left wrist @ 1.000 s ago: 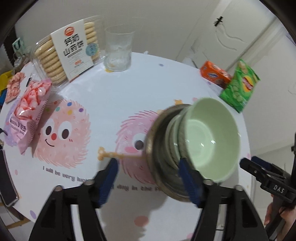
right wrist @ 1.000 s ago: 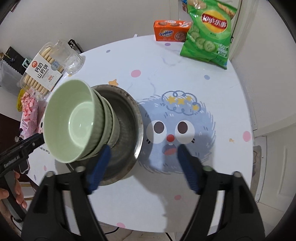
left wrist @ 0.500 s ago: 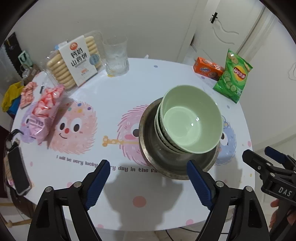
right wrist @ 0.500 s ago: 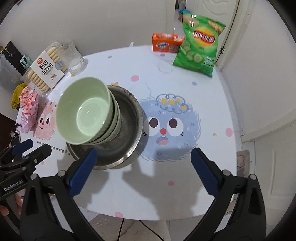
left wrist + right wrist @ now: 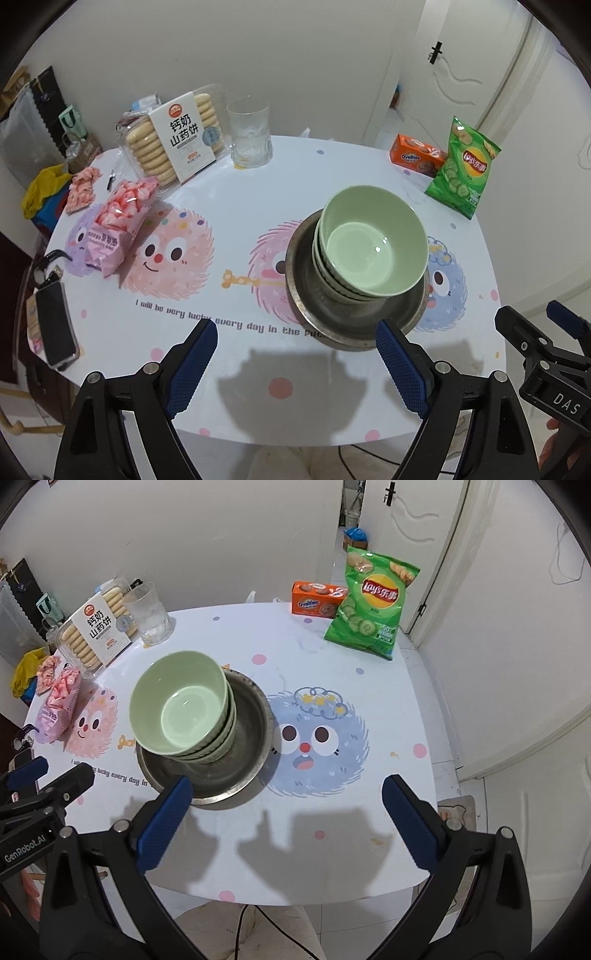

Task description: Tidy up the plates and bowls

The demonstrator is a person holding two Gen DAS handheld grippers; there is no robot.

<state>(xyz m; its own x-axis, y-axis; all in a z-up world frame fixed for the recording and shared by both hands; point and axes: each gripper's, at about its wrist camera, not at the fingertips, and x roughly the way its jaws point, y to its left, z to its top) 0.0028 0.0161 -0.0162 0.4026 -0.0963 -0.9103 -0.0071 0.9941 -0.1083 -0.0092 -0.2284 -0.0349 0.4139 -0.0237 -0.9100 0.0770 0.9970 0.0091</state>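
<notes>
A stack of pale green bowls [image 5: 373,240] stands inside a metal plate [image 5: 354,325] on the round table; it also shows in the right wrist view [image 5: 181,709], on the metal plate [image 5: 243,771]. My left gripper [image 5: 295,354] is open and empty, held above the table's front edge, short of the plate. My right gripper [image 5: 286,812] is open and empty, held above the front edge to the right of the plate. Each gripper appears at the edge of the other's view.
A biscuit tray [image 5: 173,144], a glass [image 5: 249,133], a pink snack bag [image 5: 118,225], a phone [image 5: 55,325], an orange box [image 5: 417,155] and a green crisp bag [image 5: 465,166] stand around the table's rim. A door [image 5: 417,535] is behind.
Both grippers have pulled back and up from the plate and bowls, which stay on the table. Both jaws have opened wider.
</notes>
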